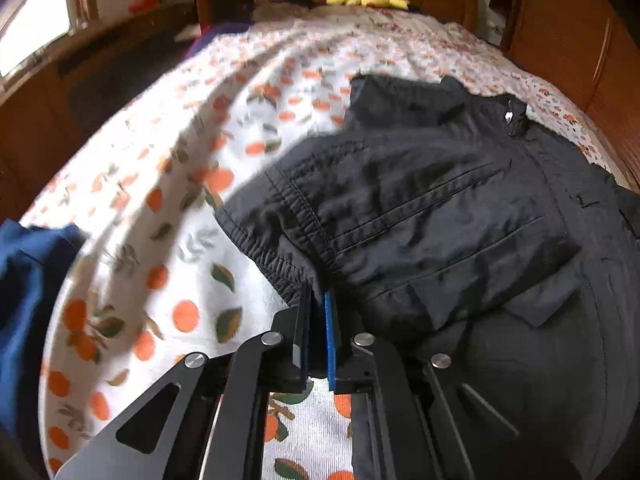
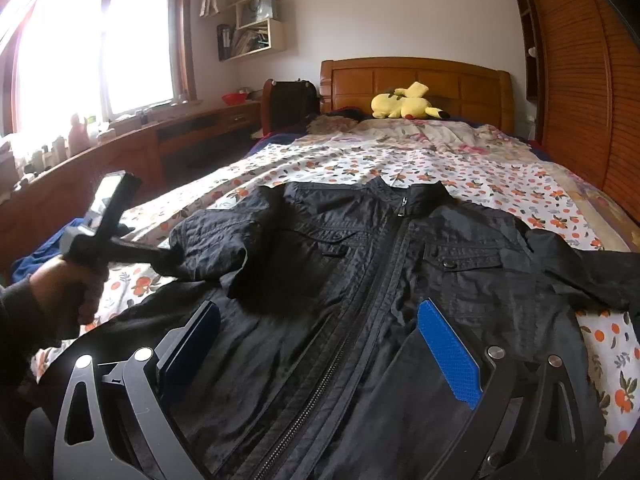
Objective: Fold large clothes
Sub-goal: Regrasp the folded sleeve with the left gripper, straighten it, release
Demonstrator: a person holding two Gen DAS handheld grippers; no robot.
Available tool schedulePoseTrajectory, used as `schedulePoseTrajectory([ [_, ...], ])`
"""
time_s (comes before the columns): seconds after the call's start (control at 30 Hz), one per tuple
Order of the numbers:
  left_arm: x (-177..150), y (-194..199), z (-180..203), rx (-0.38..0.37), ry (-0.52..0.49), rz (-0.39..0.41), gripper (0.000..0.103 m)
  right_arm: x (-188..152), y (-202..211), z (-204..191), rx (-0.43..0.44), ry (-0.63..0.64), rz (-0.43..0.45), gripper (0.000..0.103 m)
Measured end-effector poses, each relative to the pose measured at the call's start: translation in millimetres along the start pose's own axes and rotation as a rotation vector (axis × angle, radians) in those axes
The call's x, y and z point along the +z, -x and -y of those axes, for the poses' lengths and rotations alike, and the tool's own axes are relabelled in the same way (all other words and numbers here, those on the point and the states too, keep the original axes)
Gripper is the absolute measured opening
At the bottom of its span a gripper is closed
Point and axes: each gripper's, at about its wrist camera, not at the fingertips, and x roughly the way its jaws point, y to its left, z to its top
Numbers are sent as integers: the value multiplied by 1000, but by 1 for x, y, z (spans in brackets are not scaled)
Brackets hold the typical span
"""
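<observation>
Right gripper [image 2: 316,344]: blue-padded fingers [image 2: 450,354] spread wide apart, empty, hovering low over the lower front of the black jacket [image 2: 380,280], one finger on either side of the zipper [image 2: 360,320].

Left gripper [image 1: 318,312]: fingers pressed together on the elastic cuff [image 1: 288,256] of the jacket's sleeve; from the right wrist view it is seen held in the person's left hand [image 2: 76,284] at the jacket's left side, with the sleeve [image 2: 212,240] carried in over the chest.

Jacket: lies front up and zipped on the orange-print bedsheet [image 1: 168,184], collar [image 2: 408,192] toward the wooden headboard [image 2: 416,80], hem nearest the right wrist camera.

Other sleeve [image 2: 588,276]: spread out to the far side, flat on the sheet, not yet brought in.

Progress: early, by the look of it. The garment is laid out and one sleeve appears to be mid-fold across the body; the cuff is not yet released.

Left to do: likely set the held sleeve down flat, fold the opposite sleeve inward, then bring the hem up toward the collar.

Also on the bed: a yellow plush toy [image 2: 404,102] by the headboard and a dark blue garment [image 1: 28,280] bunched at the bed's edge, well apart from the jacket.

Caveat: the left wrist view is motion-blurred, so fine detail of the grip beyond the pinched cuff cannot be told.
</observation>
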Motion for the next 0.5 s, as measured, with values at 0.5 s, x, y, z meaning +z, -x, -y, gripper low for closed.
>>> schedulePoseTrajectory([
  [0.5, -15, 131, 100, -125, -124, 286, 5, -1, 17, 8, -18, -2, 21, 96],
])
